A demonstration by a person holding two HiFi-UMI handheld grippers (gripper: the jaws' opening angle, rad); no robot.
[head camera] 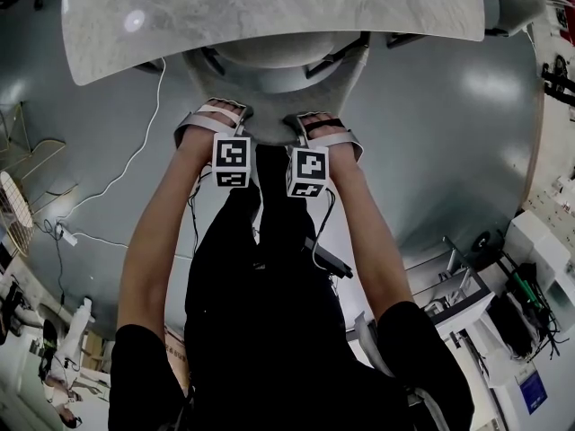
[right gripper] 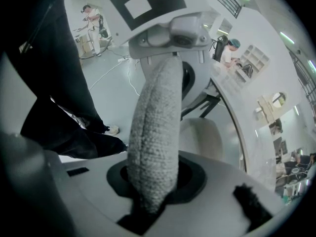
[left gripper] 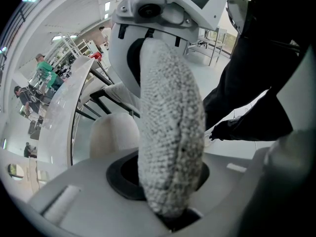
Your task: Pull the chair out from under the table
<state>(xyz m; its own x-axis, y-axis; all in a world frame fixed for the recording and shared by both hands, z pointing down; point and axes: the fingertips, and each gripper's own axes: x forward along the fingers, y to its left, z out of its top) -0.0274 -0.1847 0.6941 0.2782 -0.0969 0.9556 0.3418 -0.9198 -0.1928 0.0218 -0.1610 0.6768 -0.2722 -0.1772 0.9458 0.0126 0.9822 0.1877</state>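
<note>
The chair (head camera: pixel 274 83) is grey, with a rounded nubbly fabric backrest, and its seat is tucked under the marble-look table (head camera: pixel 269 12). My left gripper (head camera: pixel 226 119) is shut on the left part of the backrest's top edge. My right gripper (head camera: pixel 316 126) is shut on the same edge a little to its right. In the left gripper view the backrest edge (left gripper: pixel 168 132) fills the gap of the left gripper (left gripper: pixel 168 186), and the seat (left gripper: pixel 113 132) shows beyond. The right gripper view has the backrest edge (right gripper: pixel 153 132) clamped in the right gripper (right gripper: pixel 150 184).
The person's black-trousered legs (head camera: pixel 269 285) stand right behind the chair. White cables (head camera: pixel 135 160) trail over the grey floor at the left. Desks and gear (head camera: pixel 530 277) crowd the right side. People (left gripper: pixel 42 73) stand far off in the room.
</note>
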